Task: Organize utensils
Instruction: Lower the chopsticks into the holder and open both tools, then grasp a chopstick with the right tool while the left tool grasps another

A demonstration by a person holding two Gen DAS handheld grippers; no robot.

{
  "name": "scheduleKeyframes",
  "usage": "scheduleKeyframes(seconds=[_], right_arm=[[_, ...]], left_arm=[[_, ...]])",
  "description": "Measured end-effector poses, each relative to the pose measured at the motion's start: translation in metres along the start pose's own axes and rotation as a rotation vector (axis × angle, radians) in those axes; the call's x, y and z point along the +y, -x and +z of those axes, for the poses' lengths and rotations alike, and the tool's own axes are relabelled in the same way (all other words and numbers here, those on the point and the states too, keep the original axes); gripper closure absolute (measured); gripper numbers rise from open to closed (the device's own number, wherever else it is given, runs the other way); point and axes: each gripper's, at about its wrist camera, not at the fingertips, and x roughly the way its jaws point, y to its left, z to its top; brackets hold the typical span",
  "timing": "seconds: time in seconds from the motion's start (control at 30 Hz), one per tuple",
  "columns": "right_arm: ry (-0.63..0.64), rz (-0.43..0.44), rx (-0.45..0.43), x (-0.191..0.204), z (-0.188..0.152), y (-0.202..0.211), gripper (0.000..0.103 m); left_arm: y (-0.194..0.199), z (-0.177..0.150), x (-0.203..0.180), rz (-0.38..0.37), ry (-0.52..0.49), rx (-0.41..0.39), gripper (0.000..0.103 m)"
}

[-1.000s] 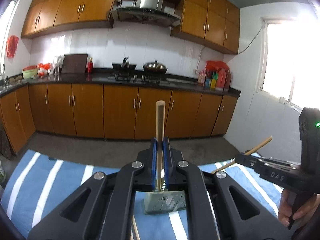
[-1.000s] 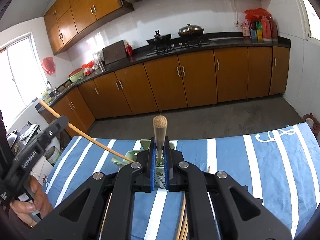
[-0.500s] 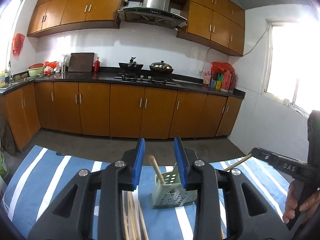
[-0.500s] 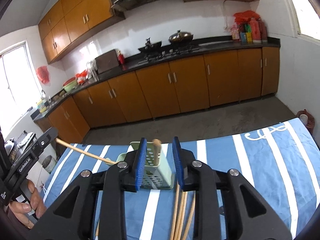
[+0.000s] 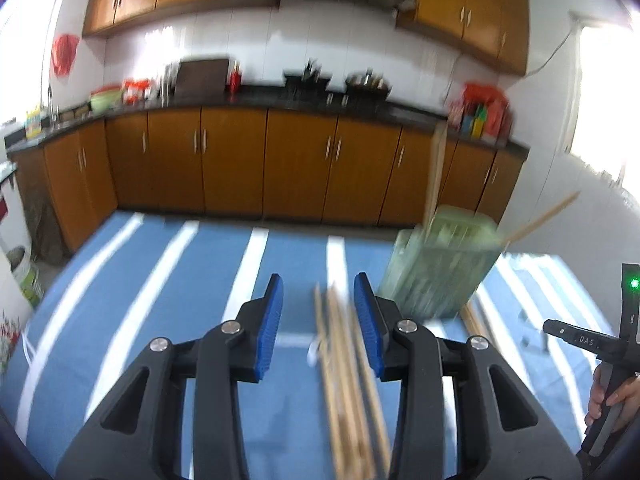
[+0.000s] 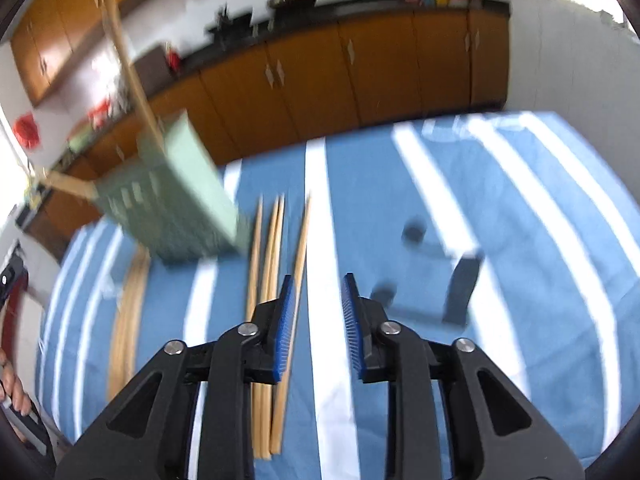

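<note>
The left gripper (image 5: 319,312) has its blue-padded jaws apart; they have just been opening further, and a loose bundle of pale wooden chopsticks (image 5: 352,392) lies on the cloth beneath the gap, nearer the right pad, with neither pad pressing on it. Just beyond the right finger, a pale green perforated plastic utensil holder (image 5: 438,264) stands on the blue cloth with white stripes (image 5: 160,280), and two chopsticks lean out of its top, one upright and one slanting right. At the far right edge, a hand (image 5: 612,396) grips the black handle of the other tool.

The right gripper (image 6: 319,306) also stands with its jaws apart, though they have just been closing a little, and only striped cloth shows between them. Its left pad sits over the right edge of a second group of wooden chopsticks (image 6: 272,264) lying lengthwise on the cloth. Farther left the green holder (image 6: 172,204) appears tilted by the lens, with another bundle (image 6: 128,320) lying near its base.
</note>
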Motion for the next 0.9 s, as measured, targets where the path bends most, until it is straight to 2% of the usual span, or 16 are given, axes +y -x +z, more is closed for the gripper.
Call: scheduleKeyframes(seconds=[0.1, 0.23, 0.47, 0.57, 0.63, 0.7, 0.8, 0.9], right_arm=[[0.031, 0.013, 0.074, 0.013, -0.024, -0.025, 0.081], [0.058, 0.009, 0.103, 0.023, -0.035, -0.04, 0.081], [0.127, -0.035, 0.076, 0.032, -0.043, -0.041, 0.082], [0.174, -0.069, 0.057, 0.035, -0.049, -0.04, 0.087], [0.195, -0.098, 0.045, 0.035, -0.051, -0.039, 0.095], [0.191, -0.111, 0.038, 0.032, -0.05, -0.039, 0.095], [0.156, -0.144, 0.027, 0.023, -0.047, -0.039, 0.095], [0.148, -0.143, 0.026, 0.019, -0.045, -0.038, 0.095]], left_arm=[[-0.015, -0.022, 0.005, 0.008, 0.006, 0.069, 0.066], [-0.029, -0.051, 0.011, 0.006, 0.02, 0.147, 0.066], [-0.042, -0.07, 0.014, -0.007, 0.041, 0.203, 0.066], [-0.045, -0.077, 0.011, -0.017, 0.039, 0.221, 0.066], [-0.046, -0.079, 0.008, -0.023, 0.033, 0.23, 0.066], [-0.048, -0.082, 0.006, -0.03, 0.027, 0.239, 0.067], [-0.051, -0.085, 0.001, -0.047, 0.016, 0.257, 0.073], [-0.055, -0.088, -0.006, -0.06, -0.009, 0.276, 0.079]])
